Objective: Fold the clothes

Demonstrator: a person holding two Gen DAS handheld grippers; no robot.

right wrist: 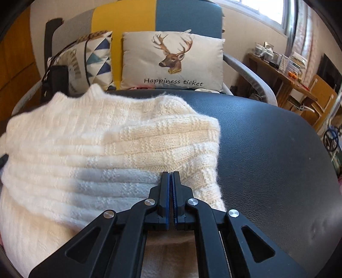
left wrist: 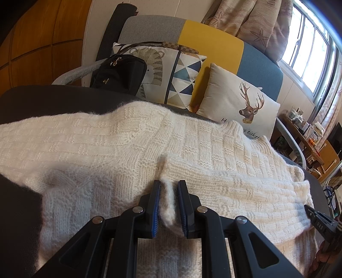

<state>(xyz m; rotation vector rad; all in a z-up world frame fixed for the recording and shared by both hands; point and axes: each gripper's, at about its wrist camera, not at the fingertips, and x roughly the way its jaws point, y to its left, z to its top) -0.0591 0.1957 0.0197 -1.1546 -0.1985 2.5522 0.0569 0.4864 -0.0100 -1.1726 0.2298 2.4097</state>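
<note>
Left wrist view first: I see my left gripper nearest the lens, its jaws set narrow and pinching a raised fold of the cream knit sweater, the wool squeezed between the two blue pads. That claw angles downward onto the garment. The sweater lies spread over a dark padded surface, one ribbed sleeve folded across the body toward my right. At the far right edge I catch the black tip of the right gripper just beside the sleeve, with part of a hand below it.

From the right wrist view, my right gripper has its jaws pressed fully together, with no cloth visible between the pads. Its tips sit over the near right corner of the folded sweater; I cannot tell whether they touch the knit. It too slopes downward. To its right the dark leather-like surface is bare.

Beyond the sweater stands a sofa in grey, yellow and blue panels, carrying a deer cushion lettered "Happiness ticket", a triangle-patterned cushion and a black bag. Furthest off, a window and curtains.
</note>
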